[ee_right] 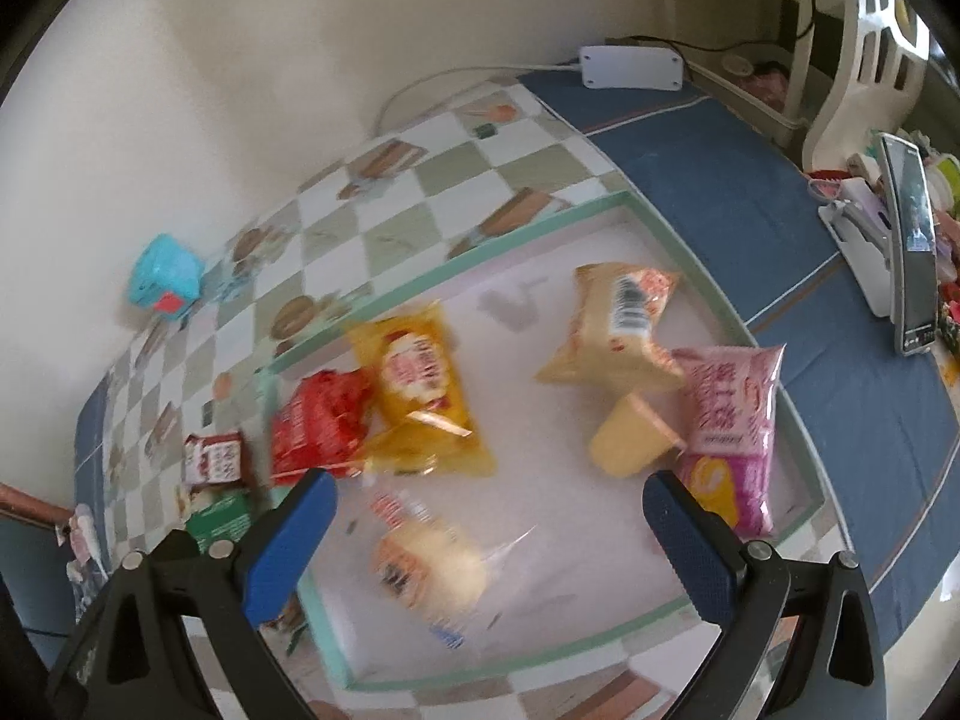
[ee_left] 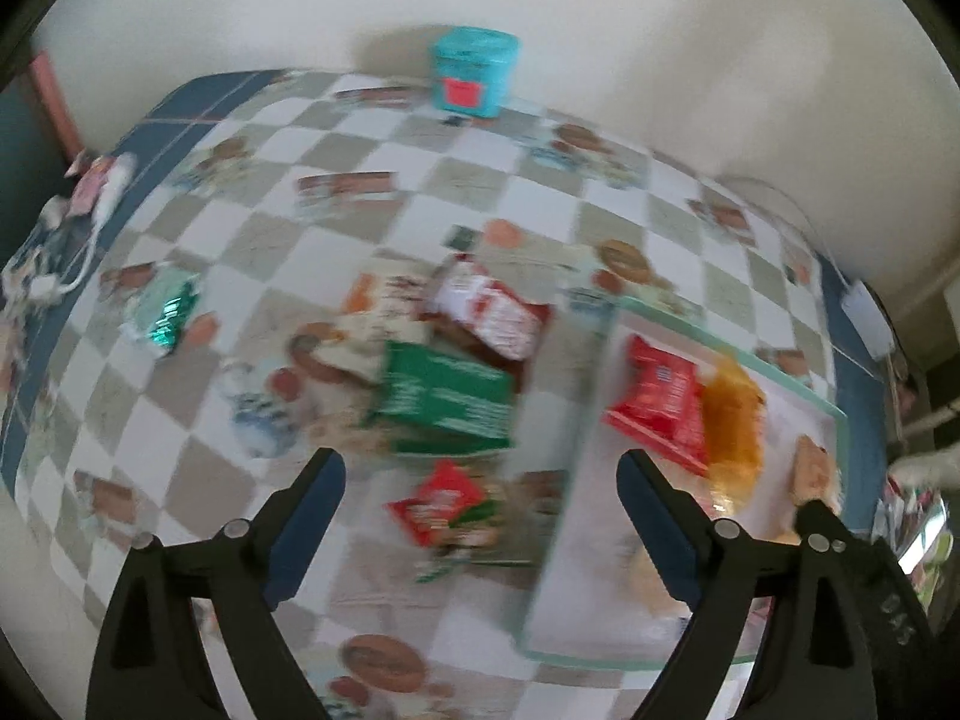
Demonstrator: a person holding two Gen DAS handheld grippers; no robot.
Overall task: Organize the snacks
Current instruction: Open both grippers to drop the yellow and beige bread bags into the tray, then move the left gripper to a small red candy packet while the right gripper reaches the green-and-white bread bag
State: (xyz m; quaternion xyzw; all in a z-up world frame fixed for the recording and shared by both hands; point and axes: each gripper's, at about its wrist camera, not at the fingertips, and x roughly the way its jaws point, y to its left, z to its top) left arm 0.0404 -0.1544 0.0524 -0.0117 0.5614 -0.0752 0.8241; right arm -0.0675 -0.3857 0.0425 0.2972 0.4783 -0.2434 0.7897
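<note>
A shallow tray with a green rim [ee_right: 468, 261] lies on the checked tablecloth; it also shows in the left wrist view [ee_left: 798, 387]. In it lie a red packet [ee_right: 315, 426], a yellow packet [ee_right: 420, 387], a beige packet [ee_right: 618, 324], a pink packet [ee_right: 735, 420], a small cup [ee_right: 630, 438] and a clear-wrapped bun [ee_right: 426, 570]. Left of the tray lie a green box [ee_left: 447, 399], a red-and-white packet [ee_left: 489, 315], a small red packet [ee_left: 441, 504] and a teal-foil packet [ee_left: 165, 312]. My left gripper [ee_left: 480, 480] is open above the small red packet. My right gripper [ee_right: 489, 516] is open above the bun.
A teal tin [ee_left: 474, 72] stands at the far edge by the wall. A white power box [ee_right: 630, 66] with its cable, a phone on a stand [ee_right: 912, 246] and clutter sit at the right. White cables [ee_left: 78, 240] lie at the left edge.
</note>
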